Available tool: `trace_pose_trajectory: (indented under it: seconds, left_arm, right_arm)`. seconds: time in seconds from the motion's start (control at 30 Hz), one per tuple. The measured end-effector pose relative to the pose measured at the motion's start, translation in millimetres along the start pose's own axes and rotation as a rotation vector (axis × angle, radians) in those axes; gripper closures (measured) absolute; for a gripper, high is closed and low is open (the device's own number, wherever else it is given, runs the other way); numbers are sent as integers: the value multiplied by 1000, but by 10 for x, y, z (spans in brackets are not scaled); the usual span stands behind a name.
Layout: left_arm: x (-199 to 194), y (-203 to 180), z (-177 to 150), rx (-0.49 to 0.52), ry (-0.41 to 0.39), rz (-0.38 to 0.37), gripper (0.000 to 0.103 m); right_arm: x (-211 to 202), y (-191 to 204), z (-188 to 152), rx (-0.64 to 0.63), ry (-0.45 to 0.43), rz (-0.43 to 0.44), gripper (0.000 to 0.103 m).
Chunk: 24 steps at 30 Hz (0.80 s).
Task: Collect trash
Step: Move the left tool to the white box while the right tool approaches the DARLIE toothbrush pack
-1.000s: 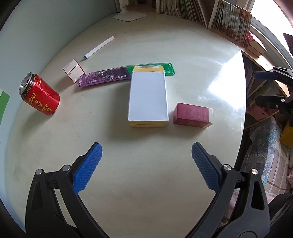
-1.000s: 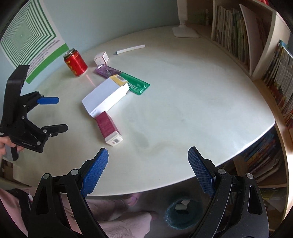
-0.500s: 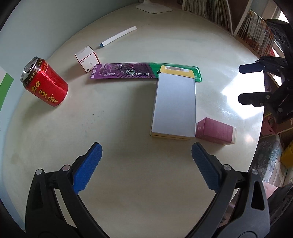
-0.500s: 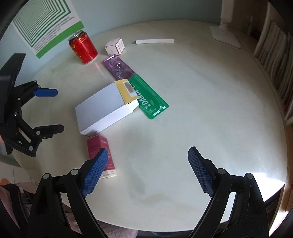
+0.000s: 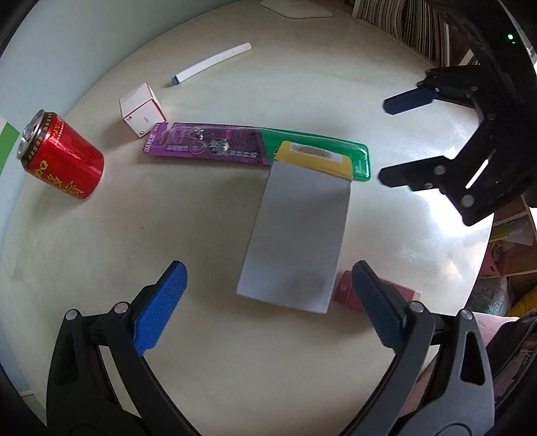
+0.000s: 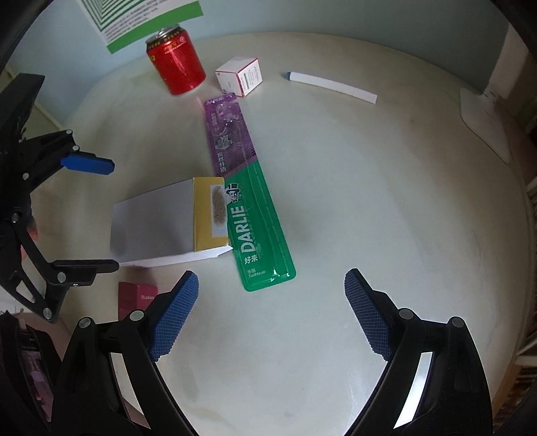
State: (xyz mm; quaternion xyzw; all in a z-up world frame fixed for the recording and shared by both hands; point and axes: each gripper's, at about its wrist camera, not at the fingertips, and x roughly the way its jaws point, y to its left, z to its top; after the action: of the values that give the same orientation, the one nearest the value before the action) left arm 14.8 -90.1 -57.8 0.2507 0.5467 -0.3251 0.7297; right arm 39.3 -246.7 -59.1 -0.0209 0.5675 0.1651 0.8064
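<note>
On the round table lie a white and yellow carton (image 5: pixel 298 231) (image 6: pixel 167 224), a purple and green toothbrush pack (image 5: pixel 235 147) (image 6: pixel 248 201), a maroon box (image 5: pixel 345 295) (image 6: pixel 134 298), a red can (image 5: pixel 62 161) (image 6: pixel 176 65), a small white cube box (image 5: pixel 141 109) (image 6: pixel 240 75) and a white paper stick (image 5: pixel 211 63) (image 6: pixel 332 85). My left gripper (image 5: pixel 268 305) is open just before the carton's near end. My right gripper (image 6: pixel 268 312) is open above the table near the pack's green end. It also shows in the left wrist view (image 5: pixel 399 137), and the left gripper shows in the right wrist view (image 6: pixel 97 214). Both are empty.
A white lamp base (image 6: pixel 483 120) stands at the table's far side. Bookshelves (image 5: pixel 419 30) stand behind the table. A green striped poster (image 6: pixel 141 16) hangs on the wall behind the can.
Both grippers have moved in over the table toward the trash. The carton now sits close before my left gripper, and the toothbrush pack close before my right one. Nothing was picked up.
</note>
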Motion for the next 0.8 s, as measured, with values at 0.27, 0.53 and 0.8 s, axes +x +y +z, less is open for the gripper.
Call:
trace_pose_trajectory:
  seconds: [0.27, 0.53, 0.8]
  left_arm:
    - [134, -76, 98, -28, 26, -14, 11]
    - [296, -49, 162, -23, 53, -5, 20]
    - [392, 33, 48, -30, 69, -34, 36]
  right_arm:
    - [126, 35, 63, -140, -2, 18, 17]
    - [258, 74, 88, -235, 1, -15, 24]
    - [342, 146, 160, -272, -27, -27, 35]
